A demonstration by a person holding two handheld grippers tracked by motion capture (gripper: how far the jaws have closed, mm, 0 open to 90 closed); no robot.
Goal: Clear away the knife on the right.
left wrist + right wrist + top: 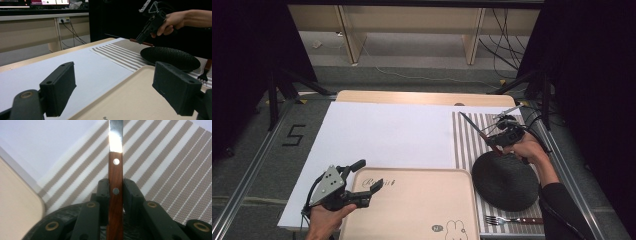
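Observation:
My right gripper [496, 138] hangs over the striped placemat [467, 145], just beyond the black plate [504, 181], and is shut on a knife [477, 129]. In the right gripper view the knife's wooden handle [115, 182] is clamped upright between the jaws of the right gripper [115, 192], and the steel blade [116, 135] points away over the placemat [162, 165]. My left gripper [368, 175] stands open at the left edge of the beige tray [412, 210]. Nothing lies between its wide-apart jaws in the left gripper view [117, 92].
A fork [512, 220] with a wooden handle lies on the placemat at the near side of the plate. A white sheet [382, 135] covers the left and middle of the table. The table's far wooden edge [422, 97] and metal rails border the workspace.

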